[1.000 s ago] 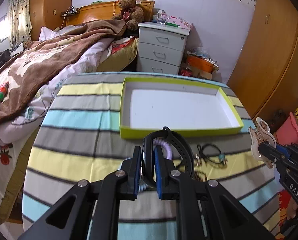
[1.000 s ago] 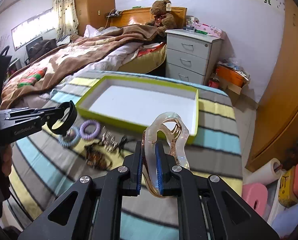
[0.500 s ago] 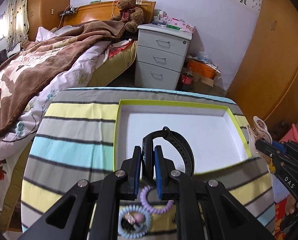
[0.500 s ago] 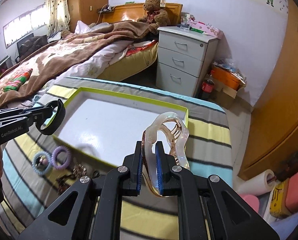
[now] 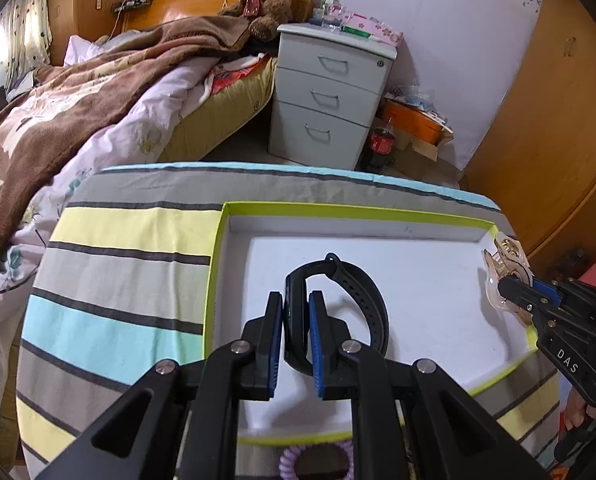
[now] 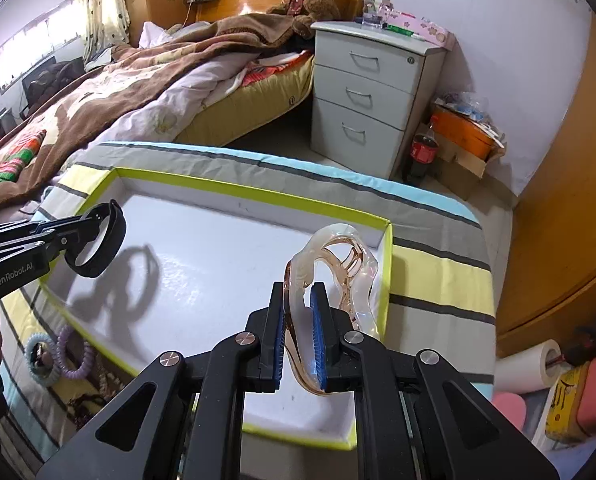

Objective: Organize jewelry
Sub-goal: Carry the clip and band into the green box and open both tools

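Observation:
My left gripper (image 5: 296, 312) is shut on a black wristband (image 5: 361, 300) and holds it above the left part of the white tray with a lime rim (image 5: 337, 209). The right wrist view shows the wristband (image 6: 98, 246) over the tray (image 6: 234, 189). My right gripper (image 6: 298, 312) is shut on a clear pink hair claw (image 6: 337, 264) above the tray's right part. The hair claw (image 5: 505, 268) also shows in the left wrist view. A purple coil hair tie (image 6: 76, 354) and a blue one (image 6: 38, 360) lie on the striped cloth in front of the tray.
The tray sits on a table under a striped cloth (image 5: 130, 264). More small jewelry (image 6: 94, 392) lies near the front edge. A bed (image 5: 78, 92) stands behind on the left and a grey drawer unit (image 5: 329, 96) behind the table.
Both grippers have moved forward from the loose jewelry to above the tray, each still holding its item.

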